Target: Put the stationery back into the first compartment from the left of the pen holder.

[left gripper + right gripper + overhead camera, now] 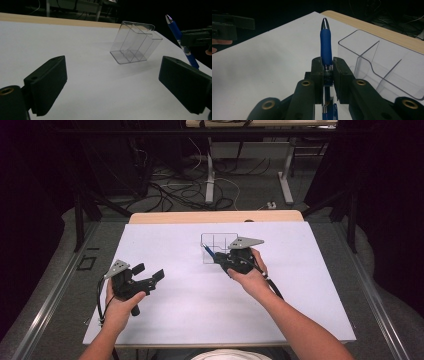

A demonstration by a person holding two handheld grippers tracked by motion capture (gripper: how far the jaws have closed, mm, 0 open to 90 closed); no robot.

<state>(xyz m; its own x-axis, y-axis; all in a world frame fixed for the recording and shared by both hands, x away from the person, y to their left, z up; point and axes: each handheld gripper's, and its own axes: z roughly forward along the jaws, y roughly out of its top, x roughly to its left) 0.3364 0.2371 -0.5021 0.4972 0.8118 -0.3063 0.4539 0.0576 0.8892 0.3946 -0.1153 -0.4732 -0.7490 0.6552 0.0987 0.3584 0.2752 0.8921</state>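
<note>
My left gripper [148, 276] hangs nearest me over the white table [165, 315], its two black jaws spread wide with nothing between them; in the left gripper view the pads [47, 82] frame bare tabletop. My left hand [119, 309] wraps the handle at the near left of the table in the high view, cable trailing beneath it.

Farther forward and to the right, my right hand [252, 279] carries the right gripper [223, 260], its jaws pressed together on a blue pen [326, 47]. The pen is pinched at its clear barrel just below the blue rubber grip, the silver tip pointing up and away from the jaws in the right gripper view. From the left gripper view the same pen [178, 37] stands tilted in the air at the right edge, clear of the table.

Just beyond the pen sits a clear plastic organizer [218, 242] with inner dividers, resting on the white table near its far middle. The pen is close beside it, not inside any compartment. Behind runs the table's wooden edge [215, 216], then dark floor with cables [175, 187]
</note>
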